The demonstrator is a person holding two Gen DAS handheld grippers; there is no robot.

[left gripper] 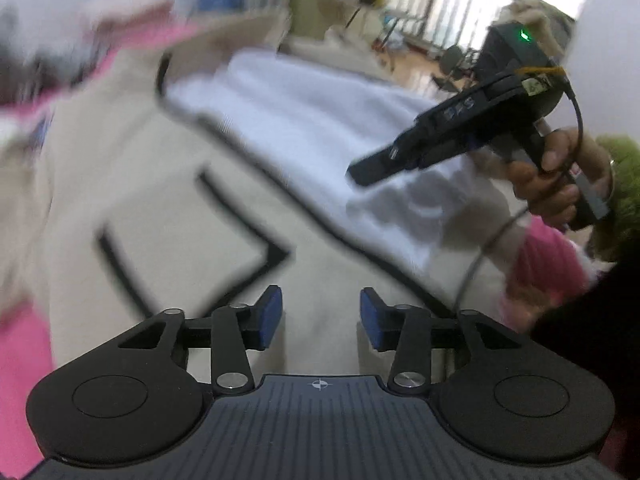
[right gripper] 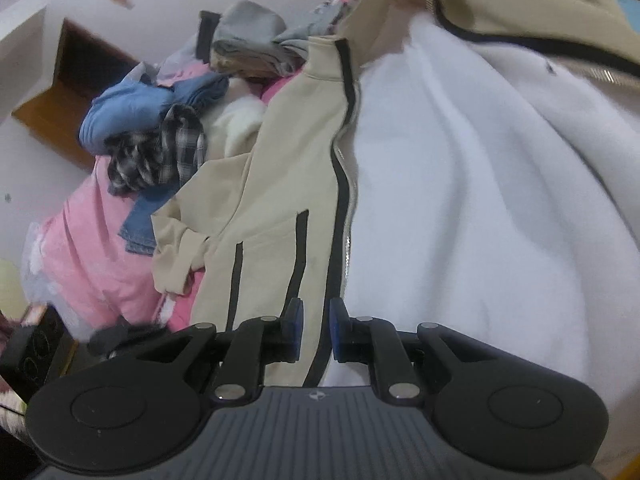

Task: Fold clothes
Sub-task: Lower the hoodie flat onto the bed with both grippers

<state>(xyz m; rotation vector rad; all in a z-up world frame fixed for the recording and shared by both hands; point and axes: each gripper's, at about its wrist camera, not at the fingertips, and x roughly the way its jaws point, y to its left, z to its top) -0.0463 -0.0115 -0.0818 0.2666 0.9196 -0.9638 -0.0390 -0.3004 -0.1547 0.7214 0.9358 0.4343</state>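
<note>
One beige zip jacket [right gripper: 276,184] with black trim lies opened, its white fleece lining [right gripper: 460,200] spread wide. Beside it sprawls a heap: pink garment [right gripper: 92,248], blue denim [right gripper: 128,108], plaid shirt [right gripper: 160,152]. Left gripper [left gripper: 320,318] hovers, jaws apart and empty. Right gripper [right gripper: 316,330], jaws narrowly parted, straddles the zip edge; grip uncertain.

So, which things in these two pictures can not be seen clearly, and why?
- Left wrist view: the clothes pile at upper left is smeared by motion blur, so single garments cannot be told apart.
- Left wrist view: the beige jacket is cut off below by the left tongs.
- Right wrist view: the jacket's black-trimmed zipper edge runs between the right tongs; whether the pads press it cannot be told.
</note>
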